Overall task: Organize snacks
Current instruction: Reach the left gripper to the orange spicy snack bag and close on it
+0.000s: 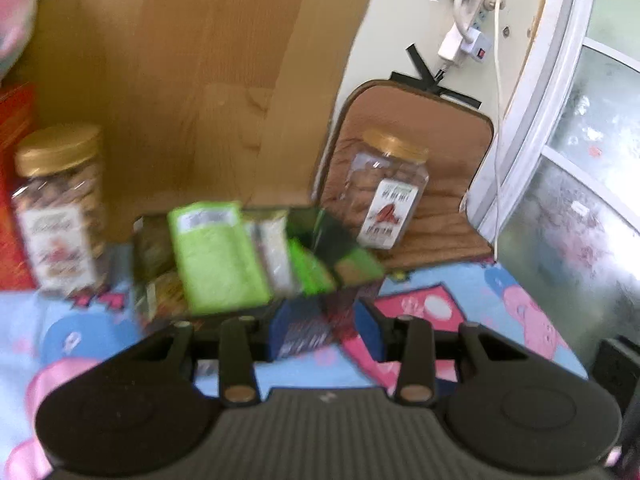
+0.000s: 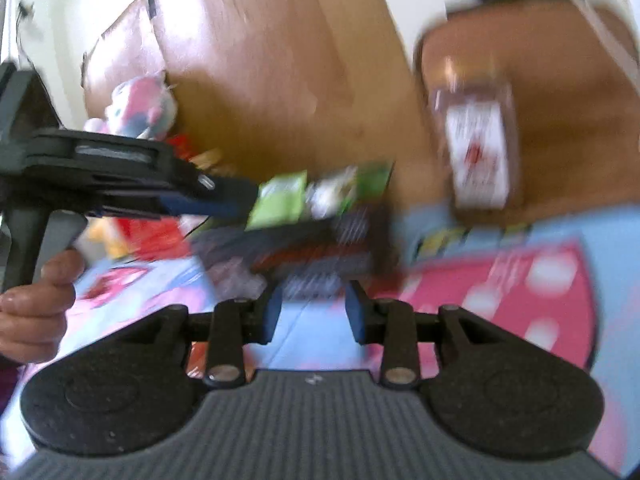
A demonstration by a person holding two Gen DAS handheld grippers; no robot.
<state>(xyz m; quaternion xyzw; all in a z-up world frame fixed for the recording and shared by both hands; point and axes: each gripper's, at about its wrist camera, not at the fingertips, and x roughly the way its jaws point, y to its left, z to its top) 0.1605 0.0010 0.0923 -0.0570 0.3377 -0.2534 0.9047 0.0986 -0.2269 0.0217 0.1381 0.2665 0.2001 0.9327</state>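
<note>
A dark box (image 1: 320, 280) stuffed with green snack packets (image 1: 218, 258) stands on the cartoon bedsheet. My left gripper (image 1: 324, 332) has its blue pads on either side of the box's near corner; the view is blurred. In the right wrist view the same box (image 2: 316, 248) lies just beyond my right gripper (image 2: 314, 316), which is open and empty. The left gripper (image 2: 208, 196) shows there from the side, its fingers reaching the box. A gold-lidded jar (image 1: 60, 208) stands left, and another jar (image 1: 390, 196) sits on a brown cushion.
A large cardboard sheet (image 1: 192, 80) leans behind the box. A brown cushion (image 1: 432, 184) rests against the wall, with a power strip (image 1: 468, 36) above it. A red box (image 1: 12, 184) stands far left. A plush toy (image 2: 140, 108) lies at the back.
</note>
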